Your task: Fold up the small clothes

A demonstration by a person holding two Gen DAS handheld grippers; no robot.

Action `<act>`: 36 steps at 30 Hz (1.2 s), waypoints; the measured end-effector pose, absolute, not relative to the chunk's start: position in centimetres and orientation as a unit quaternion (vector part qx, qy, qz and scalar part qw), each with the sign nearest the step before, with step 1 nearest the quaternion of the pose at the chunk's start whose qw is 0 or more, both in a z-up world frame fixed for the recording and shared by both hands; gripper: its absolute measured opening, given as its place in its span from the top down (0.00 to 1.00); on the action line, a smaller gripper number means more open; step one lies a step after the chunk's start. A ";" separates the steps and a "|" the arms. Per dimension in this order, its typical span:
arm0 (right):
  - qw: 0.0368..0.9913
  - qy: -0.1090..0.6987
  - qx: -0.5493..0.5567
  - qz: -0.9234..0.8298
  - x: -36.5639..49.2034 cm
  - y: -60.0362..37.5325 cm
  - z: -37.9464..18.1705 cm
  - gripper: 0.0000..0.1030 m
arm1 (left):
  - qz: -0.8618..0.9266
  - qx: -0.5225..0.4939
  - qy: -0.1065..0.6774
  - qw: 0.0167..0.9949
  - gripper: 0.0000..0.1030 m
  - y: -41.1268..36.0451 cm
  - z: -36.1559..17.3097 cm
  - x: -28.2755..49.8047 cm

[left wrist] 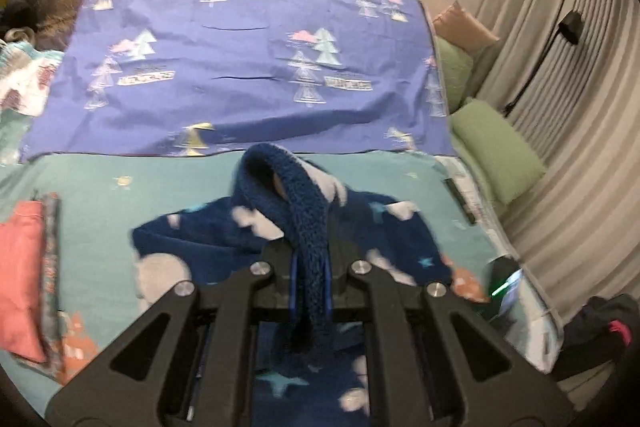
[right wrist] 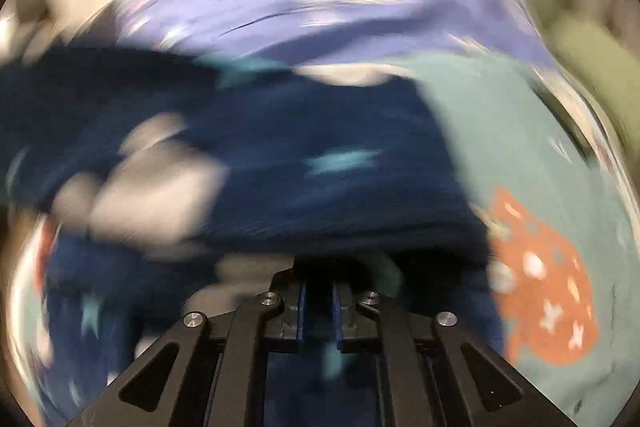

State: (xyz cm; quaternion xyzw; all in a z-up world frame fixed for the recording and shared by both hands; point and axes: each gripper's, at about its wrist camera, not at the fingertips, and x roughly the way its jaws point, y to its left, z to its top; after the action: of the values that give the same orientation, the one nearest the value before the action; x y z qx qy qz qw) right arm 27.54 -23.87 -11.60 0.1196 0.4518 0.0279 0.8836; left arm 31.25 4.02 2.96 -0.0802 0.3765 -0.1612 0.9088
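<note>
Left gripper (left wrist: 311, 269) clamped on fleecy edge of navy star-print garment (left wrist: 360, 239); fleece loops up ahead of the jaws, rest drapes below and beyond them onto teal bedsheet (left wrist: 100, 195). Right gripper (right wrist: 318, 301) jaws closed on a navy fold of the same garment (right wrist: 320, 155), view motion-blurred. Purple tree-print cloth (left wrist: 240, 59) lies well ahead; pink folded item (left wrist: 20, 267) far left of left jaws.
</note>
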 end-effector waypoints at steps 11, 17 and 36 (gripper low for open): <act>0.881 0.464 0.091 0.017 25.3 -26.5 -11.1 0.88 | -0.086 -0.123 0.464 0.873 0.90 10.8 -7.0 33.3; 0.883 0.464 0.060 0.027 25.0 -26.5 -10.8 0.87 | -0.087 -0.141 0.454 0.875 0.90 12.2 -6.6 32.7; 0.911 0.411 -0.007 0.032 22.9 -26.6 -6.5 0.79 | -0.051 -0.114 0.447 0.886 0.69 12.6 -8.0 30.3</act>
State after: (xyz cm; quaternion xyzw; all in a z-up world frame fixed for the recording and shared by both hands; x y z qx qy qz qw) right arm 22.92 -26.64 -6.52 -0.0075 0.4112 0.0317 0.9110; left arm 30.33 12.55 -8.00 -0.1140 0.4468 -0.0513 0.8858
